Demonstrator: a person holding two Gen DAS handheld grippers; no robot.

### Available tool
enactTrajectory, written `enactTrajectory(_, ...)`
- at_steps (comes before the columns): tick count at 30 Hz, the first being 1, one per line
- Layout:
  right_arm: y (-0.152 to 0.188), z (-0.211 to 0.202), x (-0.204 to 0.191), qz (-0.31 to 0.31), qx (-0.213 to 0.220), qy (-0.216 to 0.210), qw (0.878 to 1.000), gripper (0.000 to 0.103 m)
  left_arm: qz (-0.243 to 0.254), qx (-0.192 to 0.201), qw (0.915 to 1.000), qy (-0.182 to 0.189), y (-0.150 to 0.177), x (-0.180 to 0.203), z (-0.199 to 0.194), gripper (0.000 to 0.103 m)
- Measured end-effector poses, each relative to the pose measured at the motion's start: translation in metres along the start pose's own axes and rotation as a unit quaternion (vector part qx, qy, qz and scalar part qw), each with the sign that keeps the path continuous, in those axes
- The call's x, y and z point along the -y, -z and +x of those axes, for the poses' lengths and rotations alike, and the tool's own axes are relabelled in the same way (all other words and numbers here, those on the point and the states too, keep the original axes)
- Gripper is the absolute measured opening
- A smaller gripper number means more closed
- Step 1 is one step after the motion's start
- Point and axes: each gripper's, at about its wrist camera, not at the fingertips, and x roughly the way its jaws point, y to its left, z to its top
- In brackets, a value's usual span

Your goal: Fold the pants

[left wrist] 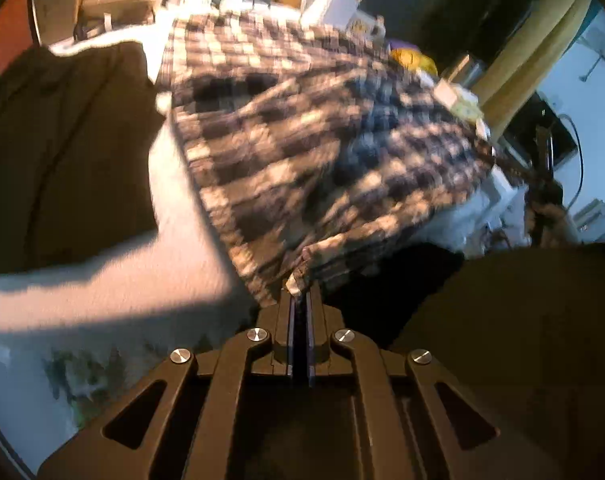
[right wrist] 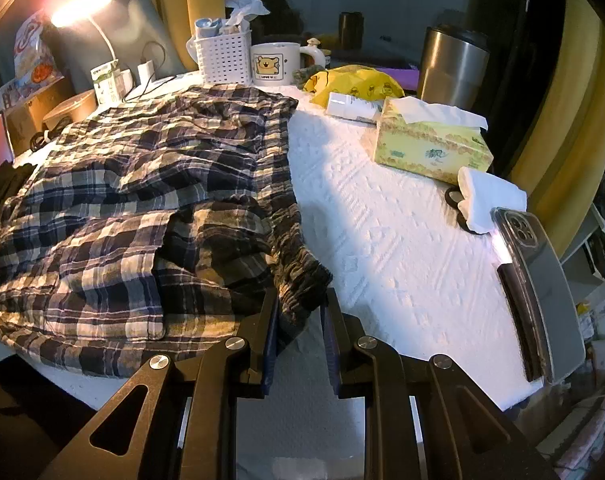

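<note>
The plaid pants (right wrist: 142, 208) lie crumpled on a white textured table cover (right wrist: 402, 248), waistband end nearest the right gripper. My right gripper (right wrist: 300, 312) is open, its jaws on either side of the gathered waistband corner (right wrist: 298, 280). In the left wrist view the plaid pants (left wrist: 302, 152) are blurred and lifted, and my left gripper (left wrist: 301, 292) is shut on a corner of the fabric. The other gripper (left wrist: 542, 192) shows far right there, at the pants' far edge.
A phone (right wrist: 538, 292), folded tissue (right wrist: 490, 196), tissue box (right wrist: 430, 144), steel tumbler (right wrist: 450, 64), yellow bag (right wrist: 354, 80), mug (right wrist: 274, 64) and white basket (right wrist: 222, 56) line the table's right and back. A dark garment (left wrist: 62, 152) lies left of the pants.
</note>
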Motion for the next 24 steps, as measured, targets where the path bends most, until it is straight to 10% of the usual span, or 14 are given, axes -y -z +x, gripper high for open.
enactTrajectory(7,-0.004,-0.018,0.009,0.011,0.013,0.027,0.999,0.061,-0.004,0.018,0.9972,-0.072,-0.015,-0.029,-0.037,0.008)
enactTrajectory(11,-0.014,-0.042,0.012,0.012,0.049,0.036,0.998,0.072,-0.022,0.080,0.9924,-0.091,-0.047,-0.043,-0.056,0.071)
enactTrajectory(24,-0.089,0.015,-0.025,-0.046,0.052,-0.015,0.997,0.072,0.011,0.058,0.9879,-0.144,-0.153,-0.057,0.065,0.074)
